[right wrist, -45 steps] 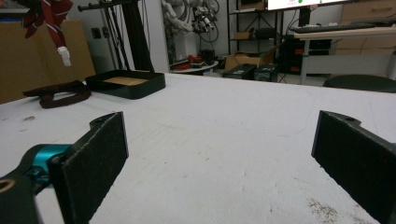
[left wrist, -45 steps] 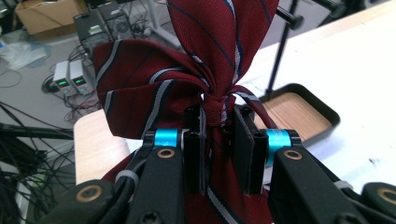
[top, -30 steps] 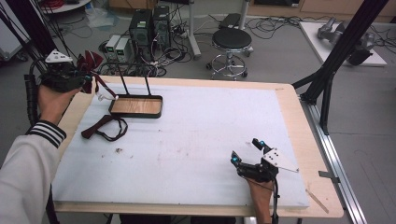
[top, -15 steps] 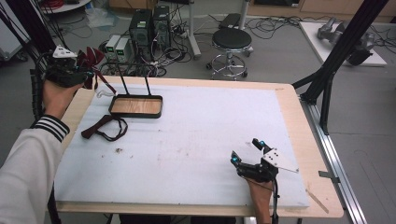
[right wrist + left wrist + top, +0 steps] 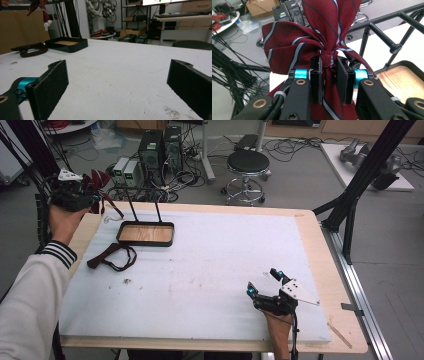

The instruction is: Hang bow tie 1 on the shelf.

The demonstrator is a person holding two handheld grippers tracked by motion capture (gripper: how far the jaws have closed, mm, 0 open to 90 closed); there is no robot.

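Note:
My left gripper (image 5: 93,199) is held up over the table's far left corner, shut on a bunched dark red striped tie (image 5: 98,181). In the left gripper view the jaws pinch the tie (image 5: 324,25) at its gathered waist, and the cloth fans out above my left gripper (image 5: 329,67). Just beyond stands a black rack with a wooden-floored tray (image 5: 146,225) and two thin uprights (image 5: 384,40). My right gripper (image 5: 262,281) rests low at the near right of the white mat, open, with nothing between its pads (image 5: 52,82).
A brown strap (image 5: 110,255) lies coiled on the mat left of centre, near the tray (image 5: 67,44). Past the far edge are computer towers (image 5: 160,145) and a stool (image 5: 248,162). A black frame leg (image 5: 360,180) stands at the far right corner.
My left gripper, with the tie in it, has shifted slightly up and away over the far left corner. The right gripper has stayed put.

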